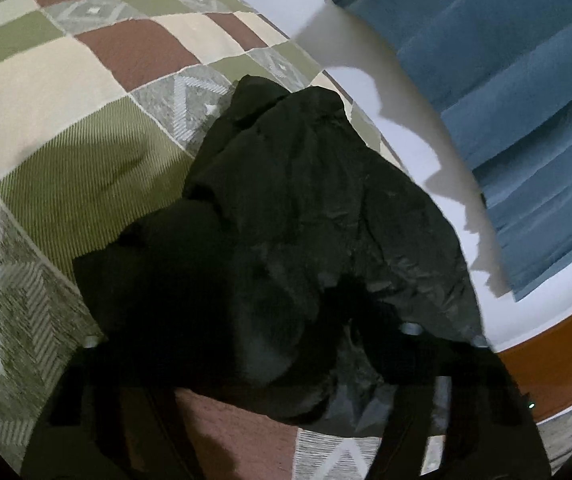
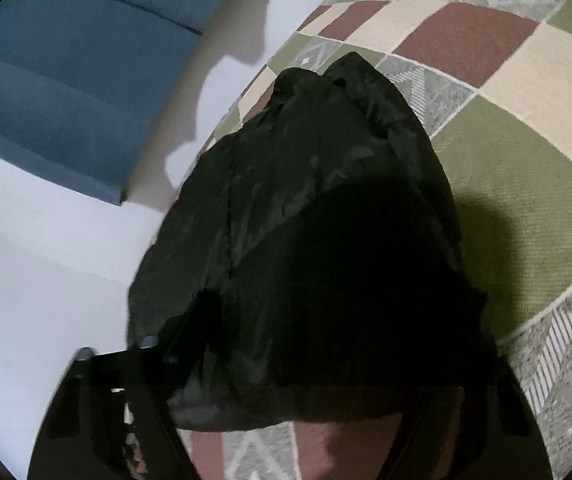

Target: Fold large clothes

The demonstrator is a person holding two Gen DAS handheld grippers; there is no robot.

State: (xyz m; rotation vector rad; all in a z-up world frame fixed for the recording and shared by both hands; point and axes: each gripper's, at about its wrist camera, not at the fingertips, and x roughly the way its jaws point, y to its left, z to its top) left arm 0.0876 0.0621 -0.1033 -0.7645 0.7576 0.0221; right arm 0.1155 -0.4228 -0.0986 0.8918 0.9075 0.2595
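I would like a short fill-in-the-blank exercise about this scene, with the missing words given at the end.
1. The garment between the gripper fingers is ____ in colour.
2. It lies on a ____ bedspread with green, cream and brown squares.
3. The curtain beside the white wall is ____.
4. Each camera shows ____ garment only.

Missing words: black; patchwork; blue; one

Each claw [image 1: 245, 360] is black, with small silver fingertip screws.
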